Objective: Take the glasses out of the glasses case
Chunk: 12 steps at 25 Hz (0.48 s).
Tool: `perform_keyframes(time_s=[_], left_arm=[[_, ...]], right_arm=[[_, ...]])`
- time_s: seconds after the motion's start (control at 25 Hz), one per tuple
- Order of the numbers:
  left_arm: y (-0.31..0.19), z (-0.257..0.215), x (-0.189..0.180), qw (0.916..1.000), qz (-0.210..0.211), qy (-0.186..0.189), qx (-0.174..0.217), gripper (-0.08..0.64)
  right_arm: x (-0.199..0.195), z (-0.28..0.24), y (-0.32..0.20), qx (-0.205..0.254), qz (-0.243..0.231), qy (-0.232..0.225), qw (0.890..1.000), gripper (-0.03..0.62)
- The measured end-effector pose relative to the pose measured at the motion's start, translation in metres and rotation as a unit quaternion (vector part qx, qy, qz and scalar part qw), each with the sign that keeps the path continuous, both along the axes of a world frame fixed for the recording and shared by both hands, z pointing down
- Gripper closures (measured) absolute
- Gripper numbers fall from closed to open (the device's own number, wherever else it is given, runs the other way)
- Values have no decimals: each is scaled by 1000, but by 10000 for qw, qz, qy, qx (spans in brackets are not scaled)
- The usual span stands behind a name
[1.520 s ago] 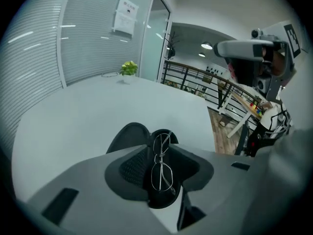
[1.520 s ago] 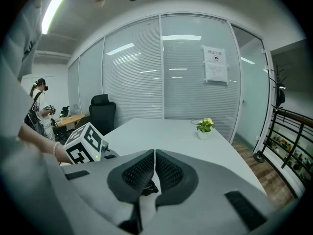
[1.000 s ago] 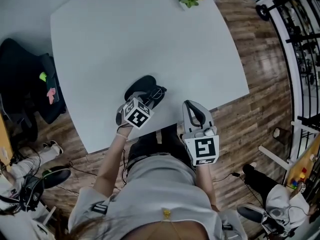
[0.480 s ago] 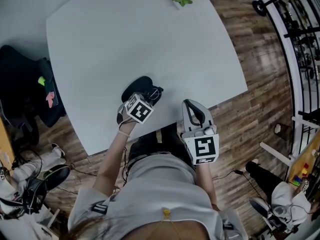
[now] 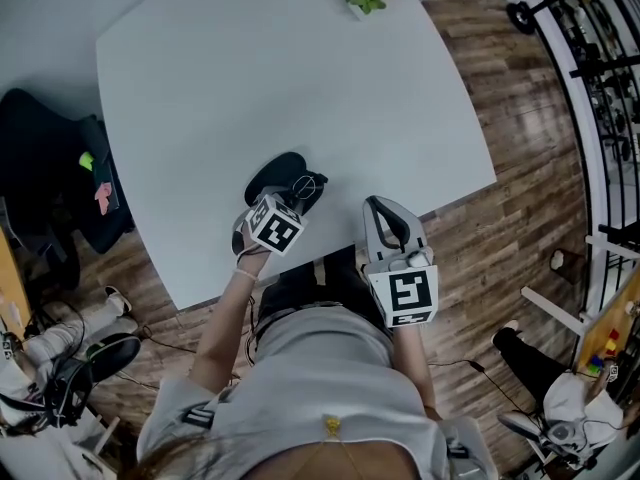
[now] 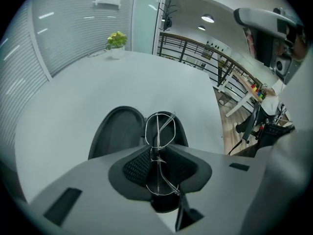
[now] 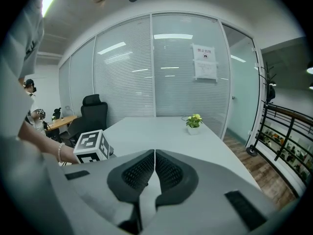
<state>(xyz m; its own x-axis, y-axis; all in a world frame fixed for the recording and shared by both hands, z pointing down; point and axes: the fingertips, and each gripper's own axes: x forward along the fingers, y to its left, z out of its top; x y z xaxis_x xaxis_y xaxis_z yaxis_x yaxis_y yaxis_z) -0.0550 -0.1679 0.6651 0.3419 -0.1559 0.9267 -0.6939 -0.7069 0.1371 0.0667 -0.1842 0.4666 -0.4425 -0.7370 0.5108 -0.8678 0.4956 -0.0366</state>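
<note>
Left gripper (image 6: 157,156) points steeply down over the open glasses case (image 6: 115,133) on the counter (image 5: 290,68). Its jaws have just been closing and now pinch the glasses (image 6: 159,129) at the bridge, one lens either side; probably the stiffest spot to hold. Glasses not lifted, lying in the case as before. Right gripper (image 7: 152,161) idle off the counter's near edge, jaws together, empty, unmoved.
</note>
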Motion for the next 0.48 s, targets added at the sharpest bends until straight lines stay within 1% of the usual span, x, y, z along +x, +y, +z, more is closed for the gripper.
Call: perform_keyframes(time_s=[0.2, 0.48], left_arm=[[-6, -13, -3, 9999, 20, 11, 160, 445], [-2, -23, -4, 9997, 59, -6, 251, 445]], right_arm=[[-1, -1, 1, 17, -20, -8, 10000, 572], [-1, -6, 4, 108, -48, -3, 9999, 572]])
